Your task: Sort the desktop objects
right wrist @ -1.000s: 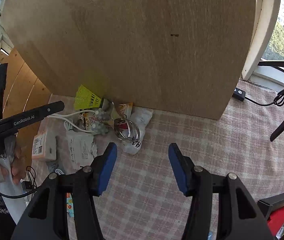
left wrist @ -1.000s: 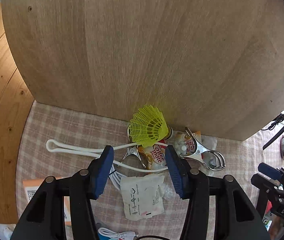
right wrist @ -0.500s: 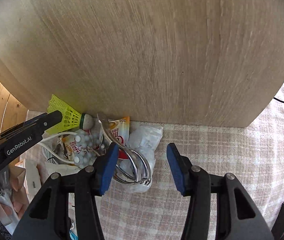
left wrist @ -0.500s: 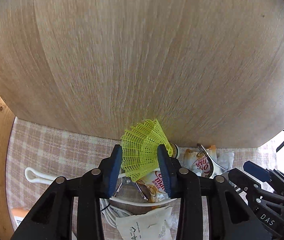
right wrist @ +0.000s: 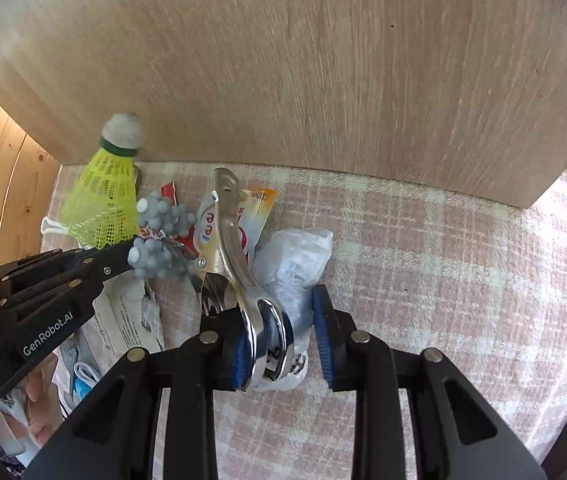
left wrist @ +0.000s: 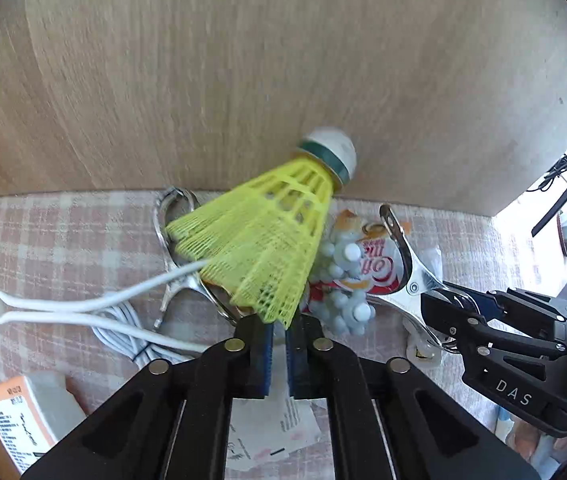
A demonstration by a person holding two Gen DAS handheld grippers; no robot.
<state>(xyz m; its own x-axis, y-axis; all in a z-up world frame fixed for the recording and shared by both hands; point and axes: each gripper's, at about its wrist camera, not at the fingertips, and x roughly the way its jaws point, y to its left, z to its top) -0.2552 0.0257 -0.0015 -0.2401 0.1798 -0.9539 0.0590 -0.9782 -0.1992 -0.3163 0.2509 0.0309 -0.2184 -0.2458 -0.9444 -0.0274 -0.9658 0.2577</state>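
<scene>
My left gripper (left wrist: 278, 332) is shut on the skirt edge of a yellow shuttlecock (left wrist: 267, 236) and holds it raised, its white cork pointing up and away; the shuttlecock also shows in the right wrist view (right wrist: 103, 196). My right gripper (right wrist: 279, 340) stands around the ring handles of a metal clip (right wrist: 239, 264), the left pad touching it, the jaws part closed with a gap on the right. The clip (left wrist: 407, 264) lies on a Coffee-mate sachet (left wrist: 371, 264) beside a grey knobbly toy (left wrist: 339, 292).
A wooden board (left wrist: 283, 80) stands upright just behind the pile on the checked cloth (right wrist: 443, 280). A white cable (left wrist: 83, 312), a second metal clip (left wrist: 175, 248), a clear plastic bag (right wrist: 295, 264), paper packets (left wrist: 271, 432) and an orange-white box (left wrist: 19, 416) lie around.
My left gripper closed on the shuttlecock and lifted it, cork now up. My right gripper moved forward onto the metal clip's handles and narrowed.
</scene>
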